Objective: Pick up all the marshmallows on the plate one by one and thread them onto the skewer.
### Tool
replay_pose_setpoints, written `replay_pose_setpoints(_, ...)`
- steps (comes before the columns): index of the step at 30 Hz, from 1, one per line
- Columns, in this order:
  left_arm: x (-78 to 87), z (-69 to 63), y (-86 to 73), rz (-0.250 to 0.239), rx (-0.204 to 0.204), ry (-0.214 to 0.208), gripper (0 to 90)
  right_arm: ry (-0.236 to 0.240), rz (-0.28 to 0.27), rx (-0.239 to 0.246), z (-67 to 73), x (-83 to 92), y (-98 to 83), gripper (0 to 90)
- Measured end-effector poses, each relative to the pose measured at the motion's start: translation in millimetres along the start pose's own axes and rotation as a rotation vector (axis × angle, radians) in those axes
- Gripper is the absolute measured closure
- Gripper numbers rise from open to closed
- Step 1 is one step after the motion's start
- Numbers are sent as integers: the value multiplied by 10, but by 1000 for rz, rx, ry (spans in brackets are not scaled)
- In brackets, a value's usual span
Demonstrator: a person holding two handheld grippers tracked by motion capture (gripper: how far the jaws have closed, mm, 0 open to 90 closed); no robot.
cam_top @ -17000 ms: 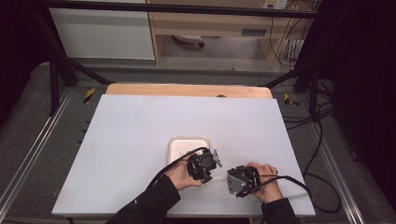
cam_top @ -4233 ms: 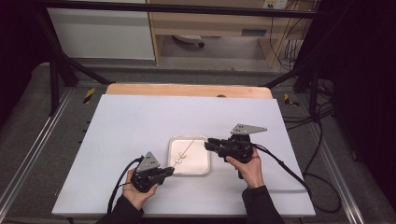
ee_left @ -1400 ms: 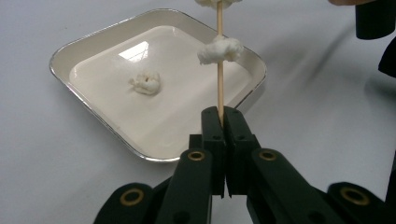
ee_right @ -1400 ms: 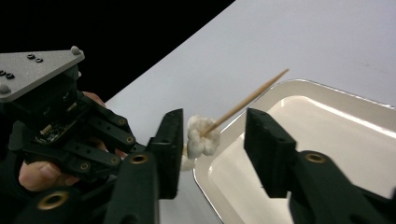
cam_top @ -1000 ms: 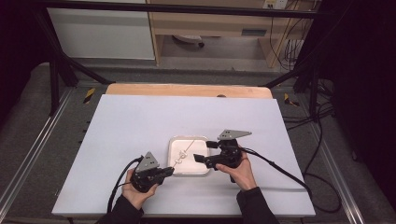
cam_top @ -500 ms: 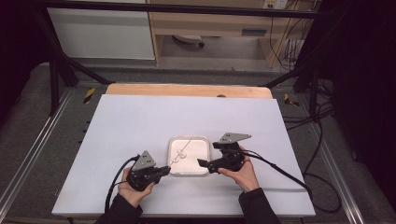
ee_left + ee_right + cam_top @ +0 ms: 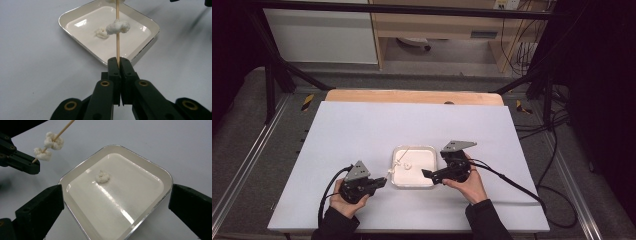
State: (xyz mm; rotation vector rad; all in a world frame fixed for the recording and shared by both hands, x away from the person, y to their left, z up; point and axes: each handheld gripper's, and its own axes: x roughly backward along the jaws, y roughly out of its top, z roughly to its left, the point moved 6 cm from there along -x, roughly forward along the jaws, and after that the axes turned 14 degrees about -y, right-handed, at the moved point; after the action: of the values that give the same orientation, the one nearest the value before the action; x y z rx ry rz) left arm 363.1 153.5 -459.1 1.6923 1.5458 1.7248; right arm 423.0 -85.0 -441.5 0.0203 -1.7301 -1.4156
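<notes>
between left tongs: skewer, over tray.

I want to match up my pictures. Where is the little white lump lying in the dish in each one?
High view: the lump lies left of the dish's middle, at table centre.
Left gripper view: the lump is upper centre, just left of the stick.
Right gripper view: the lump is near the picture's centre.
Shared landmark: the dish.
</notes>
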Motion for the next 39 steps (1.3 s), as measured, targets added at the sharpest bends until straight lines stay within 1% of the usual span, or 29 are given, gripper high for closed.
replay_pose_setpoints(5,33,35,-19,-1,11,-1,883,-1,2,13,37,-44,43,6)
replay_pose_setpoints(6,31,54,-29,3,19,0,883,-8,12,16,60,-67,63,6)
replay_pose_setpoints(9,27,69,-37,7,24,0,883,-8,8,11,76,-94,87,9)
replay_pose_setpoints(10,29,78,-38,6,26,0,883,-17,12,13,84,-126,106,9)
replay_pose_setpoints(13,36,91,-39,5,27,4,883,-30,22,26,92,-167,122,9)
replay_pose_setpoints(16,50,111,-42,2,28,9,883,-40,32,39,136,-257,157,11)
replay_pose_setpoints(17,52,115,-41,2,27,10,884,-47,36,51,148,-282,164,11)
replay_pose_setpoints(18,52,115,-41,2,27,10,884,-47,36,51,148,-282,164,11)
replay_pose_setpoints(20,56,123,-41,0,28,12,884,-49,49,67,201,-361,190,16)
replay_pose_setpoints(21,58,126,-41,-2,29,13,884,-49,49,67,201,-361,190,16)
replay_pose_setpoints(22,62,130,-41,-4,28,15,884,-60,57,83,226,-415,207,30)
replay_pose_setpoints(24,62,129,-40,-6,28,14,884,-58,66,93,255,-468,220,45)
replay_pose_setpoints(25,62,129,-40,-6,28,14,884,-58,66,93,255,-468,220,45)
replay_pose_setpoints(26,58,128,-40,-5,27,14,884,-61,75,113,287,-524,225,70)
replay_pose_setpoints(27,58,128,-40,-5,27,14,884,-60,78,122,302,-551,225,89)
replay_pose_setpoints(28,55,126,-40,-5,25,14,884,-56,79,127,317,-579,220,111)
replay_pose_setpoints(29,55,126,-40,-5,25,14,884,-56,79,127,317,-579,220,111)
replay_pose_setpoints(30,55,126,-39,-6,26,14,884,-51,84,138,336,-636,203,154)
replay_pose_setpoints(31,56,126,-39,-6,26,15,884,-51,84,138,336,-636,203,154)
replay_pose_setpoints(33,57,130,-39,-7,26,15,884,-48,97,163,346,-714,163,235)
replay_pose_setpoints(34,54,131,-39,-8,27,15,884,-46,97,168,349,-738,152,259)
replay_pose_setpoints(35,54,131,-39,-8,27,15,884,-46,97,168,349,-738,152,259)
replay_pose_setpoints(36,51,127,-38,-9,26,15,884,-41,103,171,349,-775,129,322)
replay_pose_setpoints(37,51,127,-38,-9,26,15,884,-41,103,171,349,-775,129,322)
replay_pose_setpoints(38,48,127,-37,-8,26,15,884,-45,107,168,354,-804,110,378)
replay_pose_setpoints(39,48,127,-37,-8,26,15,884,-45,107,168,354,-804,110,378)
